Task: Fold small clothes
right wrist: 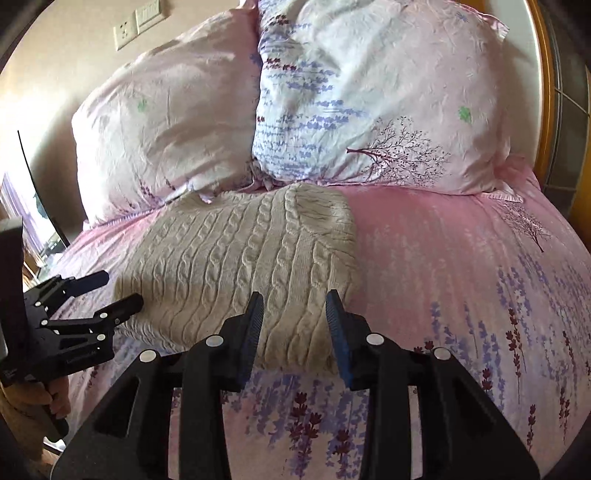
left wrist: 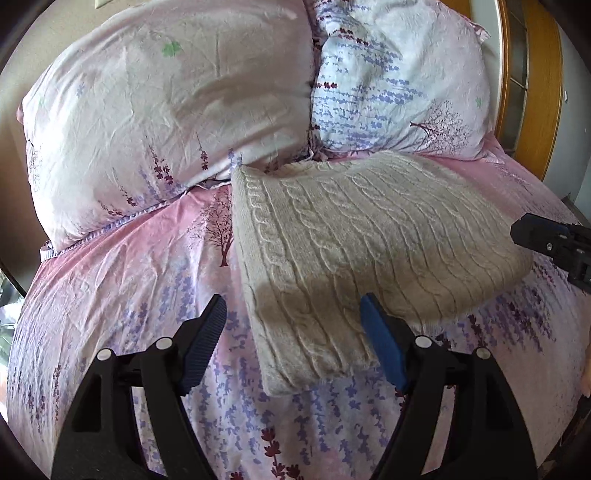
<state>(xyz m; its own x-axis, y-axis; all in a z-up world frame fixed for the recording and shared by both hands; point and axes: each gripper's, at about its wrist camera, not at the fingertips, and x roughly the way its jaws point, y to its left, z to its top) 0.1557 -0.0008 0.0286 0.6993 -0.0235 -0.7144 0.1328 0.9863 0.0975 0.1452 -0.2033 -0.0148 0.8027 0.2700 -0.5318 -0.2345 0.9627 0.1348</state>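
Since sweater soft, thick, floppy, grab near corner at frame bottom. My left tongs wide open, right tongs half open, both empty.

no legible text, faint embossed mark on left tongs body too small to read

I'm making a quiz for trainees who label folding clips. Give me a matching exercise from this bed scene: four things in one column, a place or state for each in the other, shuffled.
Things:
1. sweater
2. pillows
3. left gripper
4. wall socket

Place or state:
A. open, holding nothing
B. folded, lying on the bedsheet
C. on the wall above the bed
D. side by side at the head of the bed

Pairs: 1-B, 2-D, 3-A, 4-C
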